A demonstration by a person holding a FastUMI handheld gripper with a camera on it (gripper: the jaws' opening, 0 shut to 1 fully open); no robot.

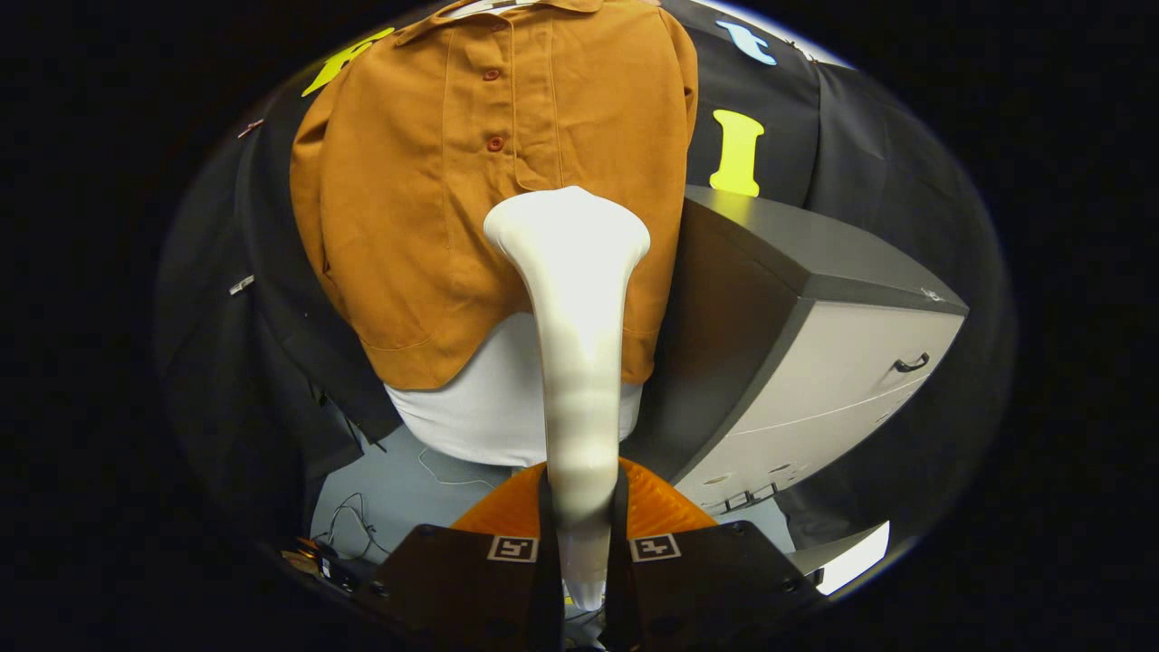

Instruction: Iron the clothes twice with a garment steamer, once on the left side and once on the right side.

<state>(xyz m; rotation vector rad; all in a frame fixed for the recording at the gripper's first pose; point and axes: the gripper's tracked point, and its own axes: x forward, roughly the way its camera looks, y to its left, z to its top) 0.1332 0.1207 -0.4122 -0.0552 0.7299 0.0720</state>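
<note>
Where the 2 fingers (625, 521) of the gripper (579, 534) close in, the handle of a white garment steamer (579, 362) is clamped between them, both fingers pressed against its sides. A square marker (513, 549) is seen on each finger block. From this grip the steamer is carried straight ahead, its neck widened into a broad head that is held against the lower front of an orange-brown shirt (435, 199), to the right of the button placket. Just beyond the fingers, a ribbed orange part (656, 507) is seen behind the handle. Thin cables (349, 525) are laid on the pale floor to the left of it. The shirt is hung upright in front of the black cloth wall (263, 299), with 2 red buttons (494, 143) shown up its middle. A white garment (489, 398) is hung beneath the shirt's curved hem, behind the steamer's neck. To the right of the shirt, just beside its edge, a cabinet (815, 362) with a dark top and pale drawer fronts is placed; a dark handle (912, 364) is fixed on its upper drawer.
</note>
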